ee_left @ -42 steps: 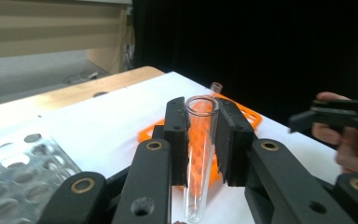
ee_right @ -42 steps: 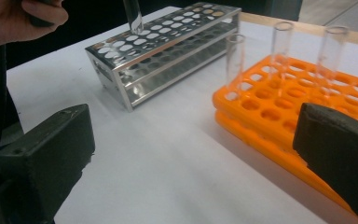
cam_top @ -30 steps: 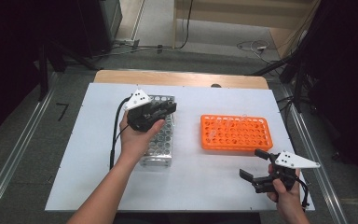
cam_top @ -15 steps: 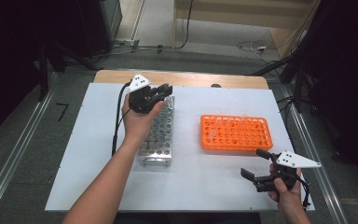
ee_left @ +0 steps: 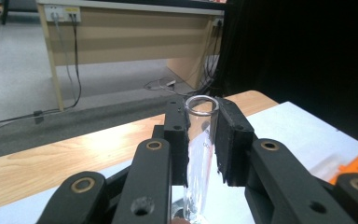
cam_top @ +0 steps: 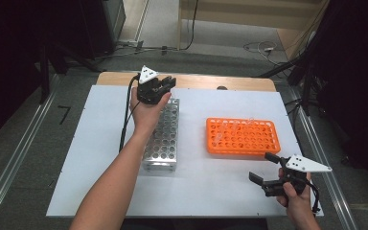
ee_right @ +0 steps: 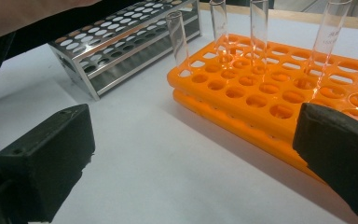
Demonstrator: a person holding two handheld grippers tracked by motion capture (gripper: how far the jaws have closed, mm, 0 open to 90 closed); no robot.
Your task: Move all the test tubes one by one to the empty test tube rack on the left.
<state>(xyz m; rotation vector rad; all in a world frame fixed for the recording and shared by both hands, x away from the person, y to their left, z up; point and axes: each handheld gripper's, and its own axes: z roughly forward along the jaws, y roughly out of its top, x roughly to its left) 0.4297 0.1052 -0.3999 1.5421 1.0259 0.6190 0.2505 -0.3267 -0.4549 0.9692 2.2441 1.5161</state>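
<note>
Clear glass tube (ee_left: pixel 200 140), open rim up, clamped in left gripper (ee_left: pixel 201 140) jaws, base cut off, right gripper (cam_top: pixel 266 168) jaws wide.

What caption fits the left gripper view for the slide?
Left gripper shut on a clear glass tube, above the white table's far edge.

Left forearm: enters at bottom left of the high view, stretched diagonally toward upper centre. Left hand (cam_top: pixel 146 112): wrapped round the left gripper (cam_top: pixel 165 82), its fingers (ee_left: pixel 230 135) closed tight on a clear tube. Right hand (cam_top: pixel 297 199): at lower right. Right gripper (cam_top: pixel 263 167): level, pointing left, fingers (ee_right: pixel 46 158) spread wide apart.
</note>
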